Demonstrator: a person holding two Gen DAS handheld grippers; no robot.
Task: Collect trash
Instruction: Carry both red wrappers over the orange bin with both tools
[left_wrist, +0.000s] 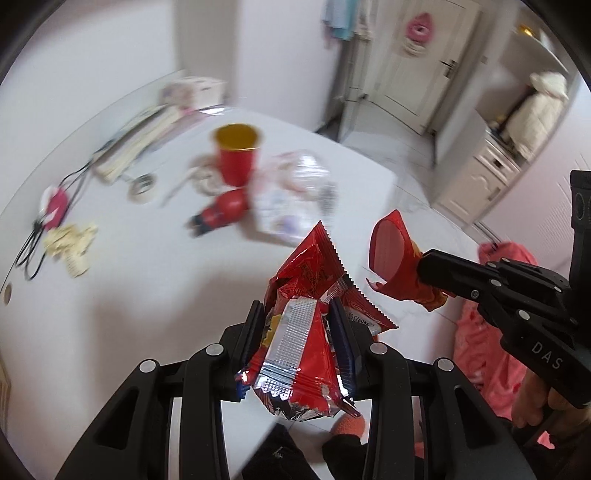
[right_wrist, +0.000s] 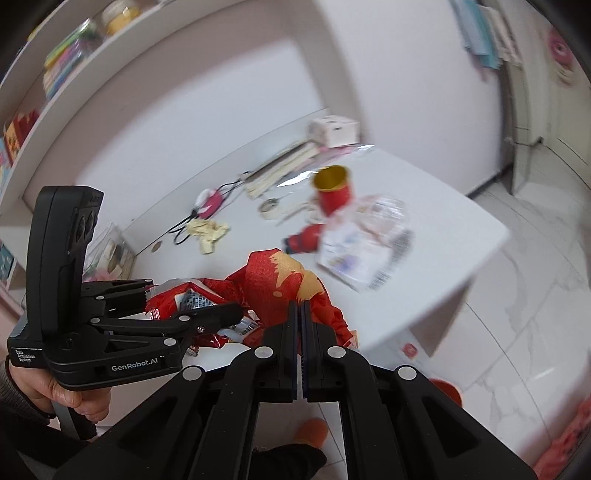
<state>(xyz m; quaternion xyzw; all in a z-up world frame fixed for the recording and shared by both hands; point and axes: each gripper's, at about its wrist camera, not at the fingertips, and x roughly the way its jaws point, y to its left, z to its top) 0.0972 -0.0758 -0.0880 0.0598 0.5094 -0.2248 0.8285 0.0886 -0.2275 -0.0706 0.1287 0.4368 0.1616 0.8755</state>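
Note:
My left gripper is shut on a crumpled red and silver snack wrapper, held above the white table's near edge; both show in the right wrist view, the gripper and the wrapper. My right gripper is shut on a red paper cup with gold print, held in the air beside the wrapper; it also shows in the left wrist view, pinched by the right gripper. More trash lies on the table: a crumpled yellowish paper, a clear plastic bag.
On the white table stand a red cup with gold inside, a small red toy, a tape roll, books, a box and black cables. Floor and a door lie to the right. Shelves hang above the table.

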